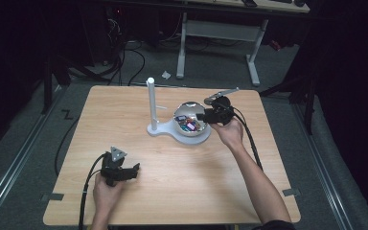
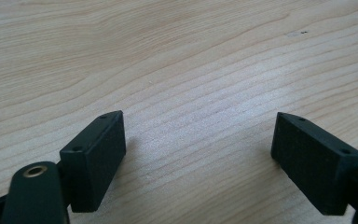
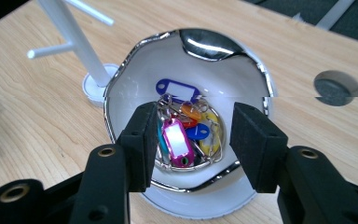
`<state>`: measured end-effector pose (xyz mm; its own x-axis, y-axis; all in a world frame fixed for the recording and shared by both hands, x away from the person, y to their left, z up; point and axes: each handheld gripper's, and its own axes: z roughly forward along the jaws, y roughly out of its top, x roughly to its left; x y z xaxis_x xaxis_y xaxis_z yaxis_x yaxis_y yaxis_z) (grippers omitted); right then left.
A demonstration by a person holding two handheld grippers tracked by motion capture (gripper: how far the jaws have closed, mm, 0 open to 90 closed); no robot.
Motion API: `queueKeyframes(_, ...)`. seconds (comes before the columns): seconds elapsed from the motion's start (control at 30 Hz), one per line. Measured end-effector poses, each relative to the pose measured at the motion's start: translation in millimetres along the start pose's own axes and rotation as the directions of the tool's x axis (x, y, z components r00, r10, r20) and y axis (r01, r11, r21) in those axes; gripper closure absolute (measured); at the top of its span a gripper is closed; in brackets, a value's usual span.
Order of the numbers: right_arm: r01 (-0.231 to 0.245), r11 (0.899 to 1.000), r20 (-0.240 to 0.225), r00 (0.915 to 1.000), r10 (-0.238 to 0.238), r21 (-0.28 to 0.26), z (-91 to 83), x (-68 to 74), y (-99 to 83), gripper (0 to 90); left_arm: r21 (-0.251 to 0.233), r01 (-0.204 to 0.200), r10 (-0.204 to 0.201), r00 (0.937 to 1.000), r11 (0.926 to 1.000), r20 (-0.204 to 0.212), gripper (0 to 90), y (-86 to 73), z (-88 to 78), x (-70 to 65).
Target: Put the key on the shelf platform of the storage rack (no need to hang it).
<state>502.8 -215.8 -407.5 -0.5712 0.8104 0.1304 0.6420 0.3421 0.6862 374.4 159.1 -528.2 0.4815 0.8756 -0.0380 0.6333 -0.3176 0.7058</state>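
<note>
From the high view, the right tool (image 1: 204, 116) hangs over the shiny round metal bowl (image 1: 190, 123) beside a white plastic peg stand (image 1: 151, 103) on the light wooden counter (image 1: 172, 182). The left tool (image 2: 198, 154) gapes wide, empty. The right tool's view shows parted jaws gripping nothing, above a pink plastic key tag (image 3: 177, 142) among coloured tags in the bowl.

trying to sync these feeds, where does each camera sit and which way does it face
High view: above the person's side, looking forward and down on the table; both forearms and grippers show.
Left gripper view: rides the left gripper, facing bare tabletop; open jaws show.
Right gripper view: rides the right gripper, looking down into the bowl of key tags.
The high and right gripper views share the bowl and white stand.
</note>
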Motion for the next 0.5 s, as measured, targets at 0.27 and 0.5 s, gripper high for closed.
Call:
queueKeyframes(0.27,-0.005,0.999,0.007,1.0,0.005,-0.043,-19.0,-2.1,-6.4,51.2,0.0,0.0,0.0,1.0,1.0,0.0,18.2,0.0,0.0,0.0)
queueKeyframes(0.5,-0.01,0.998,0.005,0.9999,0.01,-0.065,-33.3,-3.9,-11.4,51.3,0.0,0.0,0.0,1.0,1.0,0.0,18.2,0.0,0.0,-0.1)
